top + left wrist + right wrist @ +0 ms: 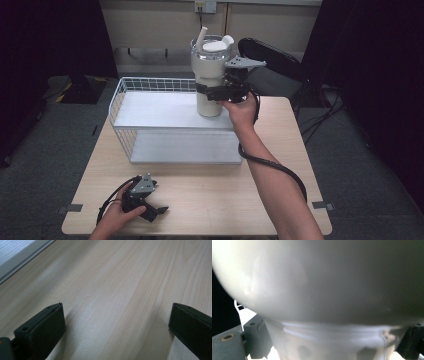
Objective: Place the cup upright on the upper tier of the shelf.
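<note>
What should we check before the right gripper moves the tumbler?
1. Right gripper closed around the tumbler at its narrow lower part: ok.
2. Grip firm enough to lift: cannot tell.
3. Tumbler upright on the wire rack's top shelf: ok.
4. Lid and straw in place: ok.
5. Left gripper open, resting on the table, away from the rack: ok.
6. Right cable free of the rack: ok.

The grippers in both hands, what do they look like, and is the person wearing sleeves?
Both are black. The left gripper and right gripper each carry a grey three-cornered plate on top and trail a thick black cable. In the left gripper view, the fingers are flat, blocky black pads with small screw holes. Both forearms are bare, with no sleeves showing.
</note>
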Tool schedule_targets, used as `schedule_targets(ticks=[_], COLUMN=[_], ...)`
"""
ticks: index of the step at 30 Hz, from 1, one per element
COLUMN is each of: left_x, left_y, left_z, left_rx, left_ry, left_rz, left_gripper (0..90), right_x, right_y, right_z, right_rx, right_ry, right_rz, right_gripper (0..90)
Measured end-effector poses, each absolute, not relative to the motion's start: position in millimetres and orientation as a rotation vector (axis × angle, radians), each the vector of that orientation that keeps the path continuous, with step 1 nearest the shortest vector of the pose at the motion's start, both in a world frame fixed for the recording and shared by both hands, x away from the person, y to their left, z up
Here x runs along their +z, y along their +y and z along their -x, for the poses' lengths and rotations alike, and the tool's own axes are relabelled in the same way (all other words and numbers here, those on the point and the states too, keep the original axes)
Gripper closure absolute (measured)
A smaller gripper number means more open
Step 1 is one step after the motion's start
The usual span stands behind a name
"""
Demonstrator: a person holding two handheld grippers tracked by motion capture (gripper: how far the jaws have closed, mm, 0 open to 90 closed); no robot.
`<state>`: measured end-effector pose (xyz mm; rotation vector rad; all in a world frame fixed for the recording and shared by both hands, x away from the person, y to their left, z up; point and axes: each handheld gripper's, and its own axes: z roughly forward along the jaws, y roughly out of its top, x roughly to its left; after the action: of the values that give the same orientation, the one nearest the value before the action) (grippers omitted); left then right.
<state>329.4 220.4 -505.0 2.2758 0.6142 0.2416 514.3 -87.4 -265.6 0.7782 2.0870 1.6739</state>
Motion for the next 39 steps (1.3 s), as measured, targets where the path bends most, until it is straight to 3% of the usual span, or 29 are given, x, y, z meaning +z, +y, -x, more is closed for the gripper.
schedule_targets(ticks=[39], left_x=[-505], left_y=[220], left_z=[-329], left_rx=[0.241], left_ry=[0.614], left_rz=[-2.275], left_gripper=[0.0], right_x=[-281], right_y=[-90], right_z=[-509], right_rx=[1.622], right_ry=[2.124], right_rz=[-0.715], right_gripper=[8.7])
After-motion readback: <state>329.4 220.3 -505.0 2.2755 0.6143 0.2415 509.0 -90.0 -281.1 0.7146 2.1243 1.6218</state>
